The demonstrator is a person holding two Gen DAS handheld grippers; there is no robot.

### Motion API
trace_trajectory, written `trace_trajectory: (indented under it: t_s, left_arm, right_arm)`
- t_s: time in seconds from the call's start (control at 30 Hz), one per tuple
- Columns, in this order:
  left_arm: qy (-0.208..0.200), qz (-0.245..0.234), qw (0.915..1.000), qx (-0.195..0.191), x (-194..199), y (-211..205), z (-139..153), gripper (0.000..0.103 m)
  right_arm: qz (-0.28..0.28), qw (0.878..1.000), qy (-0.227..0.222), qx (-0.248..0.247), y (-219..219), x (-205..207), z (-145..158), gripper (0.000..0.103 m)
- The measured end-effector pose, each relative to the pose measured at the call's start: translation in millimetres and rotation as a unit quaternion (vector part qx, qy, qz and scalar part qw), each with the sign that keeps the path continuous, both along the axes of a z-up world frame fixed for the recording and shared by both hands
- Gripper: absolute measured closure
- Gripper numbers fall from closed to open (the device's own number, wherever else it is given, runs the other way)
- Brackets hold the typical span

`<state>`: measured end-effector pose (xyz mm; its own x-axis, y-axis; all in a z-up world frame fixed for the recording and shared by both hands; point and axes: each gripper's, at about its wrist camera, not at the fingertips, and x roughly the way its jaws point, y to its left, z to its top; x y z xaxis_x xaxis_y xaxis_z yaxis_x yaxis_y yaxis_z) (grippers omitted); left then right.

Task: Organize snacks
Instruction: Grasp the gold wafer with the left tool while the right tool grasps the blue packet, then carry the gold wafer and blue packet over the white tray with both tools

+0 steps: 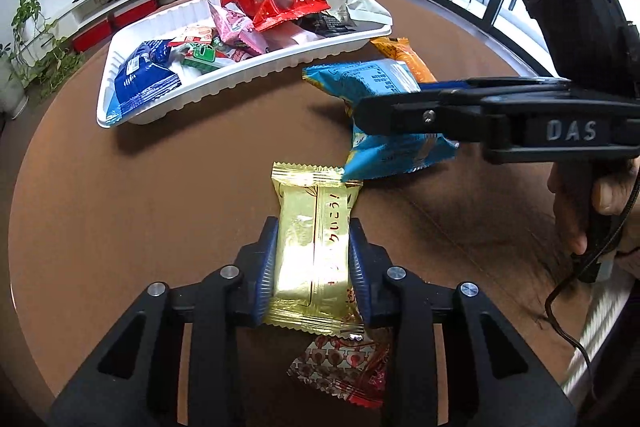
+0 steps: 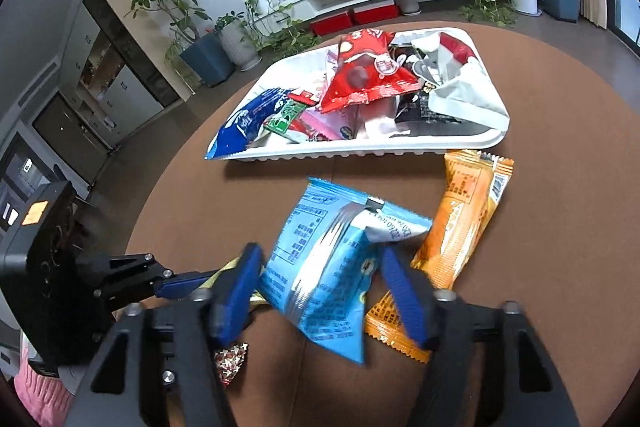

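Your left gripper (image 1: 314, 267) is closed on the gold packet (image 1: 310, 251), its blue pads pressing the packet's two long sides; your right gripper (image 2: 320, 291) stands partly open around the light blue packet (image 2: 332, 267), the left pad touching its edge and the right pad just clear of it, so you have no firm hold there. Only the left wrist view shows the gold packet whole, with a red patterned packet (image 1: 344, 367) beneath and behind the fingers; the right wrist view gives merely a gold sliver and a corner of that patterned one. Only the right wrist view shows the orange packet (image 2: 460, 231) full length, lying just right of your right gripper and partly under the blue one. Count four packets on the brown table (image 1: 140, 207) outside the tray: gold, blue, orange, patterned; one white tray (image 2: 360, 149) lies ahead of both grippers, heaped with more packets than can be counted surely.
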<state>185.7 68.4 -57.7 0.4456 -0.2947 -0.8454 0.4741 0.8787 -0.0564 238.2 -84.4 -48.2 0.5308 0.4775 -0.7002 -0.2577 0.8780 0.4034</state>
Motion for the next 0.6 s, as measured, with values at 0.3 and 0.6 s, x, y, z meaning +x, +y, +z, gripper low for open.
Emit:
trace_trajectory:
  t_s: [0.3, 0.6]
  left_arm:
    - [0.011, 0.025, 0.9990, -0.036, -2.2, 9.3, 1.5, 0.074]
    - [0.036, 0.057, 0.9932, -0.095, -3.2, 24.4, 1.8, 0.074]
  right_arm:
    - [-0.007, 0.993, 0.038, 0.107, -34.2, -0.2, -12.4, 0.066]
    - [-0.025, 0.964, 0.095, 0.246, -69.4, -1.2, -35.7, 0.067]
